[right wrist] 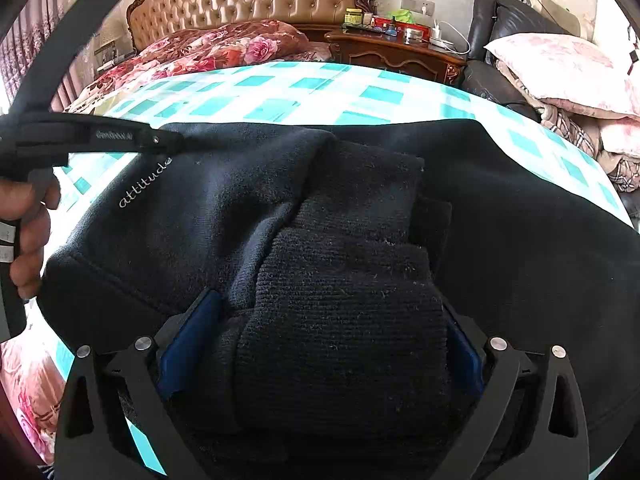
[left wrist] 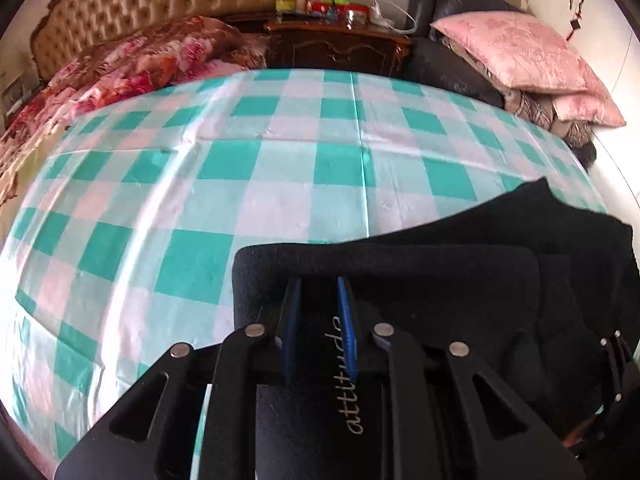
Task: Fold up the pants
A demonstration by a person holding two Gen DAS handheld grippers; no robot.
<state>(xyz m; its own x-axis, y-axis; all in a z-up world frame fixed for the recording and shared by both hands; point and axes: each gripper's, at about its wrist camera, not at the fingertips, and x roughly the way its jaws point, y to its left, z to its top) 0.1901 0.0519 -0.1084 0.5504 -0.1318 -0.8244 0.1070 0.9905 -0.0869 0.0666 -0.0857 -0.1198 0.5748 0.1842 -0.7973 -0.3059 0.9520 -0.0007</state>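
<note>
Black fleece pants [left wrist: 460, 264] with white "attitude" lettering lie on the green-and-white checked cloth [left wrist: 224, 168]. My left gripper [left wrist: 318, 284] is shut on the pants' left edge, its blue pads pinching the fabric by the lettering. In the right wrist view the pants [right wrist: 520, 216] fill the middle. My right gripper [right wrist: 332, 312] is shut on a thick bunched ribbed cuff [right wrist: 340, 320], with its blue pads [right wrist: 188, 344] set wide on either side. The left gripper [right wrist: 160, 140] shows at left with the person's hand [right wrist: 28, 232].
A floral blanket [left wrist: 132, 68] and tufted headboard [left wrist: 144, 4] lie beyond the cloth at the left. A dark wooden nightstand [left wrist: 340, 48] with jars stands behind. Pink pillows [left wrist: 520, 52] sit on a black leather chair at the back right.
</note>
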